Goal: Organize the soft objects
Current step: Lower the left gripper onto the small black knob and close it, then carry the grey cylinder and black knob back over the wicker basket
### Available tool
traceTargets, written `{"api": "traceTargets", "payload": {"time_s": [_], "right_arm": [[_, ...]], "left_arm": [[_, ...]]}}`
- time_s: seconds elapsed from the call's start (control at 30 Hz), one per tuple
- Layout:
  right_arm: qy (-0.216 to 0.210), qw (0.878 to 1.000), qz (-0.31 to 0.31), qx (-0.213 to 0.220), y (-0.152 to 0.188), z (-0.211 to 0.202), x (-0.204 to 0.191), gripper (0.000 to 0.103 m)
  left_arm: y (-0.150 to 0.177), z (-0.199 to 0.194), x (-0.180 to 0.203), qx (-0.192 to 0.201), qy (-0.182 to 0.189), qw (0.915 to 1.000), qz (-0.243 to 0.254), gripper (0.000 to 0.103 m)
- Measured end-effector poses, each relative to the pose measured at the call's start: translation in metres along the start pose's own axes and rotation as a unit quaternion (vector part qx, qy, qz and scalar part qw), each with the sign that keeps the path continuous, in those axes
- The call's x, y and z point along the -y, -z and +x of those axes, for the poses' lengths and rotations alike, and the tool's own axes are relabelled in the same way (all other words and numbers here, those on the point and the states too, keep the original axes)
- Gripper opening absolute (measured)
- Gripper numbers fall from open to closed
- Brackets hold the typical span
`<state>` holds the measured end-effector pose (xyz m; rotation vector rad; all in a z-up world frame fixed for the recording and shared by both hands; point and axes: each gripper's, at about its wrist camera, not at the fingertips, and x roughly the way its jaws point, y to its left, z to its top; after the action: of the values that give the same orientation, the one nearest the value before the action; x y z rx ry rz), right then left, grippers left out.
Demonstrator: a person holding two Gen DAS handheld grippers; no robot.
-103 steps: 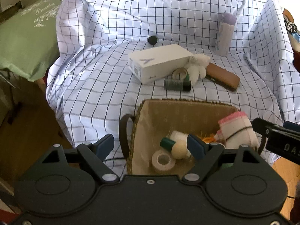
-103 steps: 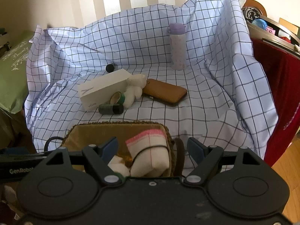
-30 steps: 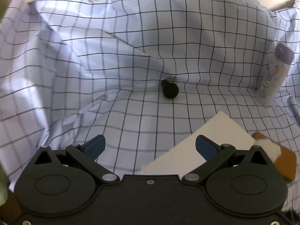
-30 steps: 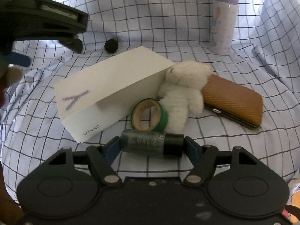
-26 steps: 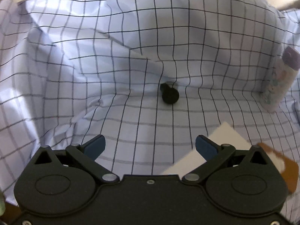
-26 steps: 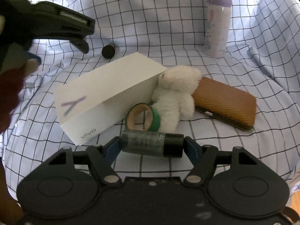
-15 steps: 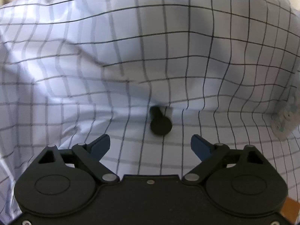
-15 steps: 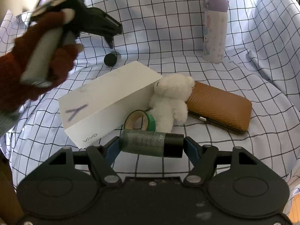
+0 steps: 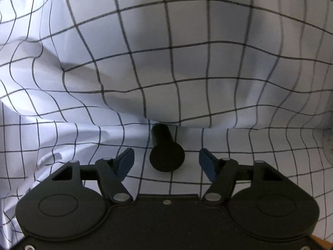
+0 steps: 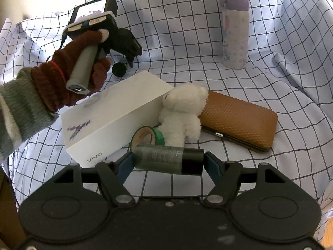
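— Right wrist view first: what can you read from where you stand?

— Only "vivo", in grey on the near side of the white box [image 10: 116, 120], with a purple V-like mark on its top. The box lies ahead and left of the right tongs [image 10: 167, 162]. There is tiny print on the dark green bottle [image 10: 166, 160], too small to read.

— And those tongs?

— Closed down on that bottle, which lies crosswise between the blue fingertips [image 10: 124, 165], black cap toward the right one. Just beyond it a green tape roll [image 10: 148, 136] stands on edge, touching a white plush bear [image 10: 183, 112]. The bear sits leaning against the box's right end, its other side against a brown textured case [image 10: 239, 120]. Farther off to the right a lilac flask [image 10: 235, 31] stands upright on the checked cloth [image 10: 208, 66].

— The other hand?

— A gloved left hand [image 10: 81, 70], dark red knit over a grey striped sleeve, wraps the grey handle and points the left tongs [image 9: 166, 162] down and away, past the box's far corner.

— What do they hover at?

— In the left wrist view, a small black knob-shaped thing [image 9: 166, 154] lies on the cloth, its round end between the parted blue tips, touching neither. The jaws stand moderately wide. A cloth fold hangs over its far end.
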<state>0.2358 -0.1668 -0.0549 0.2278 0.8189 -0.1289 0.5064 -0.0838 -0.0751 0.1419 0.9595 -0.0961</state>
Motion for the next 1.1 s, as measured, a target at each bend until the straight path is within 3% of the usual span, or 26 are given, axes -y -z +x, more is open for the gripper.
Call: {"api": "traceTargets", "payload": {"time_s": [0.1,0.17,0.23,0.43,0.8,1.1], "right_arm": [[-0.001,1.0,-0.002,0.0,0.001,-0.001,-0.001,0.071],[-0.001,1.0,-0.004,0.001,0.002,-0.002,-0.002,0.071],[-0.003,1.0,-0.004,0.0,0.003,-0.004,-0.002,0.071],[0.0,1.0,-0.003,0.006,0.003,-0.013,-0.001,0.071],[0.001,1.0,0.005,0.026,0.005,-0.052,0.005,0.071],[-0.001,0.998,0.007,0.059,0.022,-0.112,0.022,0.071]], "left_arm": [[-0.003,0.003,-0.003,-0.004,0.006,0.9999,-0.007,0.057],[-0.005,0.004,-0.005,-0.013,0.015,0.9997,-0.013,0.043],[-0.006,0.006,-0.01,-0.02,0.024,0.9993,-0.022,0.038],[-0.001,-0.009,-0.025,-0.019,0.034,0.9983,-0.043,0.038],[0.045,-0.122,-0.028,0.015,0.047,0.9982,-0.035,0.038],[0.11,-0.223,-0.021,0.042,0.082,0.9953,-0.031,0.038]]}}
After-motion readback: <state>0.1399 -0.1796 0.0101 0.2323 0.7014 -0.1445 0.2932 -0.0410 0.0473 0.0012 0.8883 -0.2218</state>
